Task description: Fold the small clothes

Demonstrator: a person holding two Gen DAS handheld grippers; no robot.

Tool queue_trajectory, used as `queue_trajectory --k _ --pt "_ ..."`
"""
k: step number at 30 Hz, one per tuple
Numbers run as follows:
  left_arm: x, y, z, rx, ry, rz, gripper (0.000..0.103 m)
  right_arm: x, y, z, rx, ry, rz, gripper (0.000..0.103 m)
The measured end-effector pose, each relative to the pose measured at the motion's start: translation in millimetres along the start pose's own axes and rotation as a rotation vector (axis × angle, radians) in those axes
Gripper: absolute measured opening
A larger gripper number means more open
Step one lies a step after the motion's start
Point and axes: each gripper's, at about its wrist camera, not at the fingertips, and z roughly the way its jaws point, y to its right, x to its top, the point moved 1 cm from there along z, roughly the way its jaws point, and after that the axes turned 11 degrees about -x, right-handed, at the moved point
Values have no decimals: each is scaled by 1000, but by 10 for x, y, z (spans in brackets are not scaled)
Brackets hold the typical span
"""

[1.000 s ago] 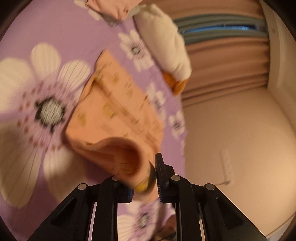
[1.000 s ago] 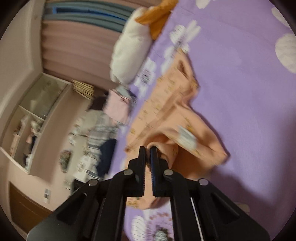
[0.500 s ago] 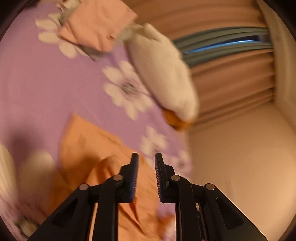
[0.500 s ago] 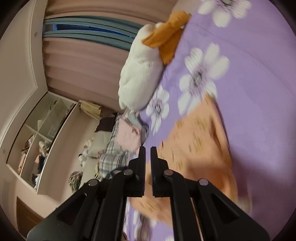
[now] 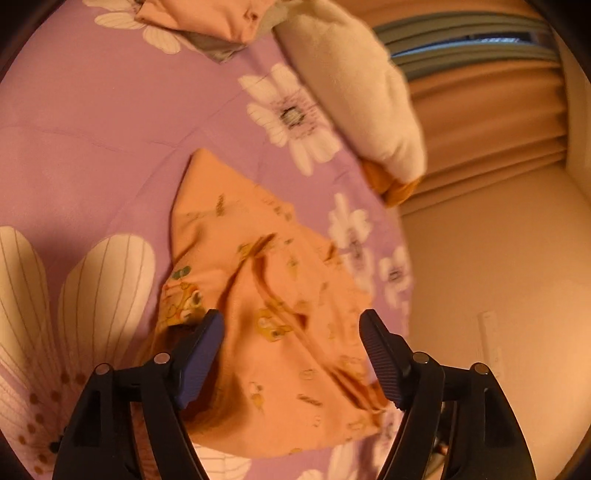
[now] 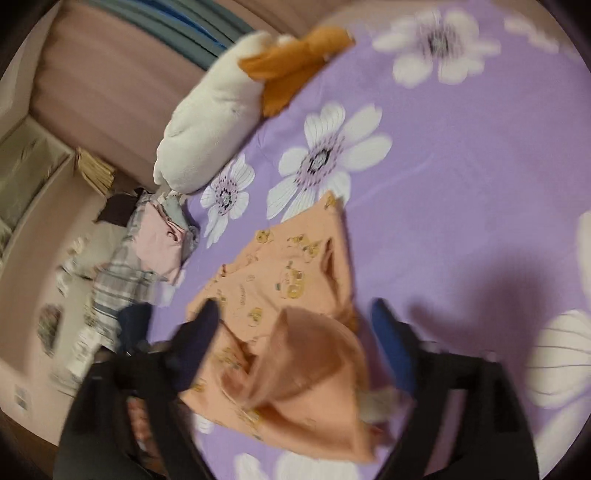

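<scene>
A small orange garment [image 5: 266, 295] printed with yellow cartoon figures lies on the purple flowered bedspread [image 5: 92, 129], part of it folded over itself. My left gripper [image 5: 291, 328] hovers above its near part, jaws opening, pads clear of the cloth. In the right wrist view the same orange garment [image 6: 288, 288] lies below my right gripper [image 6: 295, 317], whose jaws are also opening wide; a loose fold of cloth bulges up between them but is not pinched.
A white plush pillow [image 5: 354, 85] with an orange end lies at the bed's far side by the curtains [image 5: 491, 110]. A folded pink garment on grey cloth [image 5: 210, 18] sits farther up the bed. Beyond the bed edge are plaid and pink clothes [image 6: 155, 251] and shelves.
Both grippers were shut on the orange garment a second ago, carried it across the bed, and now stand open with the cloth dropped onto the bedspread.
</scene>
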Motion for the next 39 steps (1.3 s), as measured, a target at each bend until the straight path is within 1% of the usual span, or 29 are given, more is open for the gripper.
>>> queue_trajectory --k 1,2,4,6,8,9,10,11,12,13,14,15,16,18,20,21,23,25,26,27,30,31,32,33,35,36,37,38,39 --pt "-1 -26 62 27 -28 -10 74 -31 44 -1 -8 -7 20 96" --pt "5 -49 113 32 -48 -20 74 -53 103 28 -7 -29 57 96" --pt "46 -65 168 14 -53 -34 74 -72 226 214 52 -99 145 95" --pt "92 -32 163 27 -62 -17 74 -76 266 360 82 -137 163 95" --pt "156 38 181 49 -73 60 74 -62 236 402 74 -120 113 95" --pt "174 73 187 61 -86 106 74 -46 244 395 38 -104 48 95" --pt "181 101 228 79 -128 155 74 -41 250 374 14 -85 1 95" --pt "181 102 292 88 -165 175 74 -28 267 358 -8 -67 -40 93" --pt "172 79 371 85 -217 180 74 -9 279 371 -22 -61 -64 90" --pt "166 62 414 79 -238 173 74 2 299 396 -10 -71 -74 88" --pt "151 46 434 67 -246 164 74 4 316 419 19 -89 -77 83" --pt "146 30 468 56 -244 158 71 -9 320 442 88 -123 -92 76" --pt "139 15 505 56 -245 157 69 -18 300 467 125 -133 -116 74" --pt "114 -27 568 81 -250 158 67 -48 268 471 124 -119 -185 69" --pt "76 -3 605 99 -258 199 67 -102 201 504 70 -99 -280 68" --pt "57 28 615 104 -262 222 67 -134 183 545 62 -114 -313 68" --pt "-3 81 632 120 -273 279 64 -162 171 609 84 -137 -320 68" --pt "-45 111 626 143 -272 314 61 -192 161 636 138 -140 -329 59" --pt "-45 101 603 129 -272 311 61 -209 142 647 149 -146 -345 54" --pt "-42 85 575 116 -274 302 61 -235 145 645 147 -160 -368 56" --pt "-3 4 536 52 -292 242 61 -278 177 571 154 -182 -392 56" --pt "1 -10 521 46 -292 233 61 -260 183 527 151 -149 -396 54" --pt "-4 -2 518 44 -286 232 58 -253 188 498 153 -125 -406 52" --pt "-11 3 511 52 -277 233 50 -246 196 468 158 -110 -413 43" --pt "-48 5 538 106 -266 258 39 -236 153 543 169 -124 -414 32" --pt "-68 12 571 134 -264 275 31 -245 133 606 165 -138 -417 31" --pt "-87 22 588 157 -256 291 28 -267 125 651 152 -153 -419 31" --pt "-96 27 593 164 -252 296 25 -280 117 697 140 -167 -422 28" --pt "-104 29 596 159 -253 296 19 -299 116 737 132 -175 -426 21"
